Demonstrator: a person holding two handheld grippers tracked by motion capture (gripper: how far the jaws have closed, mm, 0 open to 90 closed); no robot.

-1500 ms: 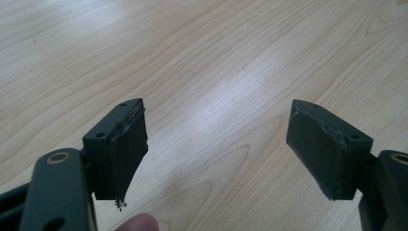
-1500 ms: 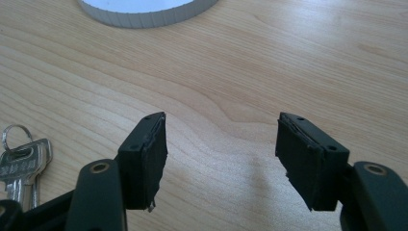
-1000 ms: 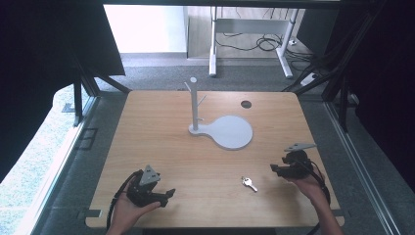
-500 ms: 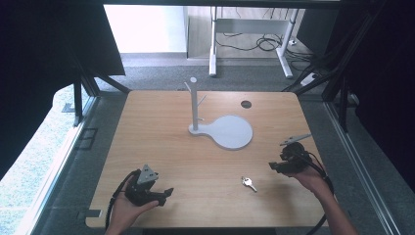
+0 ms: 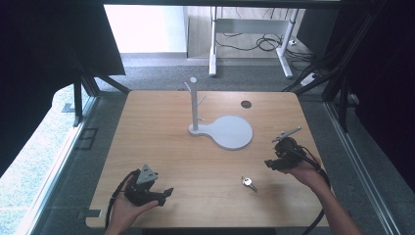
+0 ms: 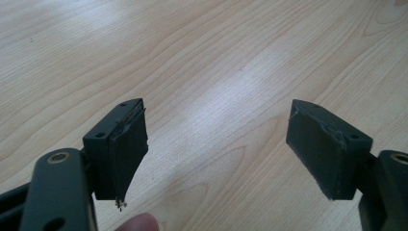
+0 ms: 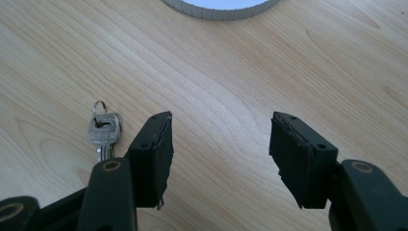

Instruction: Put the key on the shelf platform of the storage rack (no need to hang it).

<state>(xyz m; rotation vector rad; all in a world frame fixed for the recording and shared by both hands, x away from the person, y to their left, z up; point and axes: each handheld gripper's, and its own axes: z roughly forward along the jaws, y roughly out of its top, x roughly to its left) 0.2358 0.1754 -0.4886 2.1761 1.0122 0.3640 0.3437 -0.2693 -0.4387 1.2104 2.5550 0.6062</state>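
High view: small silver key on a ring (image 5: pixel 248 183) lies flat on the light wooden table (image 5: pixel 161 147), just left of the right gripper (image 5: pixel 272 164), jaws wide; left gripper (image 5: pixel 165 195) wide, empty. Risk: thin key sliding away when pinched

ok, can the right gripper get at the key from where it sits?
Probably yes. The right gripper is open, the key lies flat just outside one jaw, and only bare table lies between them.

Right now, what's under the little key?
Bare wooden table lies under the key. It lies flat near the right tool, with its ring on top. The patch directly beneath stays covered.
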